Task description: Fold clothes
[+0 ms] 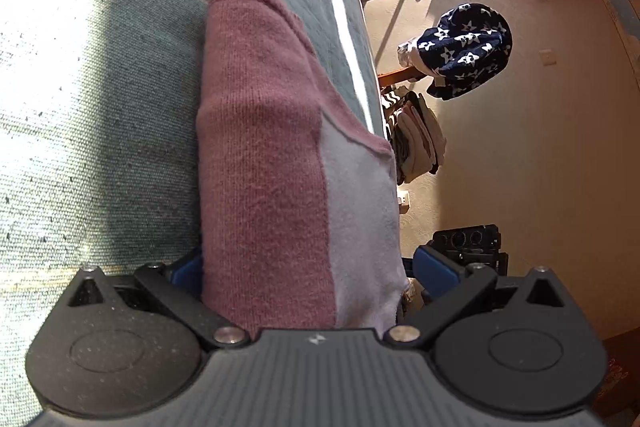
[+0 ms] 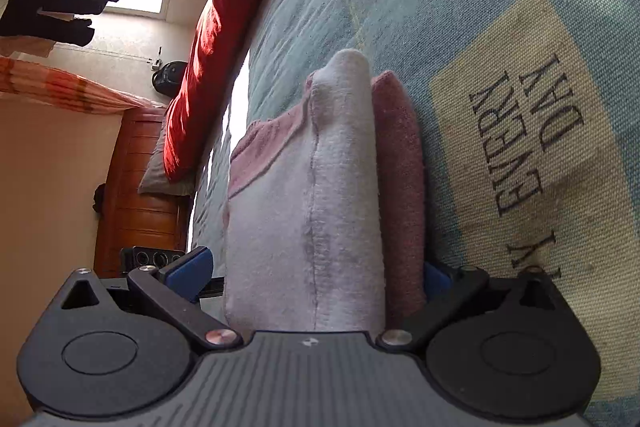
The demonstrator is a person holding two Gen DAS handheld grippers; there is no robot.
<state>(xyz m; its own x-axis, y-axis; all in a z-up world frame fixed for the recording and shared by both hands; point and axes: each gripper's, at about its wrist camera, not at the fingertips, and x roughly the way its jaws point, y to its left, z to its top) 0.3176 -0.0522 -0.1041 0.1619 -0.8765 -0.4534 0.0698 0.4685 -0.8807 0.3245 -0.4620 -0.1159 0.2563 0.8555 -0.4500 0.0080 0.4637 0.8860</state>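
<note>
A folded pink and white knit sweater (image 1: 260,155) lies on the blue-green bedspread (image 1: 100,87). It runs straight out between the fingers of my left gripper (image 1: 312,267), which is open: the left blue pad touches the pink side and a small gap shows by the right pad (image 1: 436,269). In the right wrist view the same sweater (image 2: 320,187) sits between the fingers of my right gripper (image 2: 316,269), also open. Its right pad is against the pink fold, and the left pad (image 2: 196,267) stands apart from the white side.
The bed edge (image 1: 360,39) runs close beside the sweater. A navy star-print garment (image 1: 464,47) and a pile of clothes (image 1: 416,135) sit beyond it. A red cushion (image 2: 216,27), a wooden headboard (image 2: 140,195) and a beige printed patch (image 2: 532,147) are nearby.
</note>
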